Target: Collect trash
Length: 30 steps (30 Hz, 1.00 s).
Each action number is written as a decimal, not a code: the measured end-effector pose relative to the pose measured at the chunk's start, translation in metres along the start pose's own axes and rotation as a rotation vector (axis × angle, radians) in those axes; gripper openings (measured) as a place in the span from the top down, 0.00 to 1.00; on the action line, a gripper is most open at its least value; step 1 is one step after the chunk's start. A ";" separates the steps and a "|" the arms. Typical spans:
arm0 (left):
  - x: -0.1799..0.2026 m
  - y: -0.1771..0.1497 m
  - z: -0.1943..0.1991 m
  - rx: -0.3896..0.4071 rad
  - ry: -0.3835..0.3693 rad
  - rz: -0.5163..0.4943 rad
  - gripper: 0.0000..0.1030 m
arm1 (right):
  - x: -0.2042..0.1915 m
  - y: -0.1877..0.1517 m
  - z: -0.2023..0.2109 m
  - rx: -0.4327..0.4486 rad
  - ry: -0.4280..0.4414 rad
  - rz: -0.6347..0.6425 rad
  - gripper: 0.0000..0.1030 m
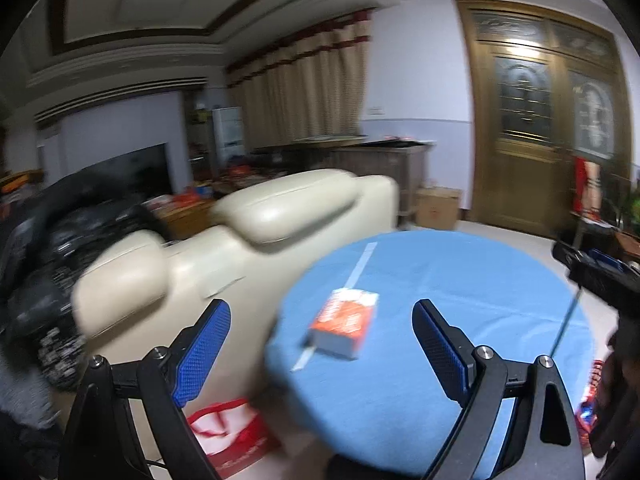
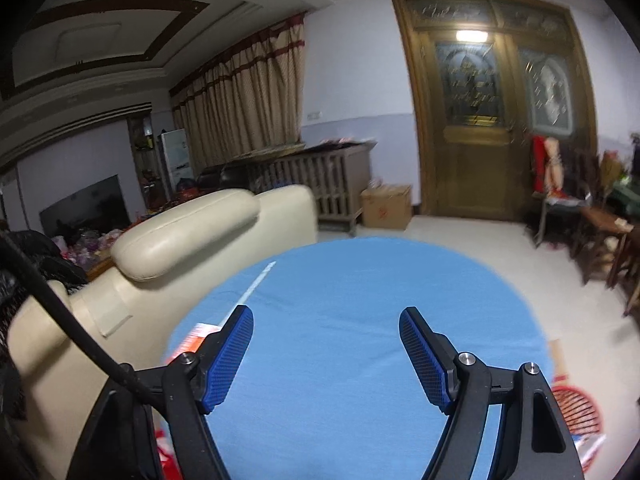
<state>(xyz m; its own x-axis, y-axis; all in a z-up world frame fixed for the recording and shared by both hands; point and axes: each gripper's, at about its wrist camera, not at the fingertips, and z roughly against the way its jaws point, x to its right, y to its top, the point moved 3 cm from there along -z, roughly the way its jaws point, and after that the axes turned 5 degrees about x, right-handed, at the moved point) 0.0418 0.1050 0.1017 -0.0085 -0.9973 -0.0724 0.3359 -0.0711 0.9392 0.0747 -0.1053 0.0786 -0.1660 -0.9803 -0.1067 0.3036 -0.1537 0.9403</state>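
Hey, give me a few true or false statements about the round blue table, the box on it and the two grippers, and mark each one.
1. A red and white box lies on the blue table. True.
2. The left gripper is shut on the box. False: its jaws stand open and apart from the box, which lies on the table ahead of them.
3. The right gripper holds nothing. True.
4. A cream sofa stands beside the table. True.
5. The box sits on a cardboard carton. False: it rests on the tablecloth, across a white strip.
6. The curtains are drawn open. False: they hang closed.
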 end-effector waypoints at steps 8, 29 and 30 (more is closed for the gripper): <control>0.111 0.011 -0.004 0.027 -0.193 -0.168 0.10 | 0.073 -0.009 0.083 0.105 -0.175 0.007 0.21; 0.126 0.009 0.018 0.056 -0.115 -0.176 0.10 | 0.097 -0.038 0.098 0.044 -0.102 0.038 0.21; 0.125 0.009 0.018 0.058 -0.114 -0.174 0.10 | 0.095 -0.038 0.099 0.046 -0.100 0.040 0.21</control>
<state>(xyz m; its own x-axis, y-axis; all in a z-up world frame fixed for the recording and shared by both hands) 0.0267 -0.0209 0.1070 -0.1693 -0.9650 -0.2001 0.2653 -0.2401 0.9338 -0.0450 -0.1802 0.0646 -0.2479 -0.9681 -0.0378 0.2690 -0.1063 0.9573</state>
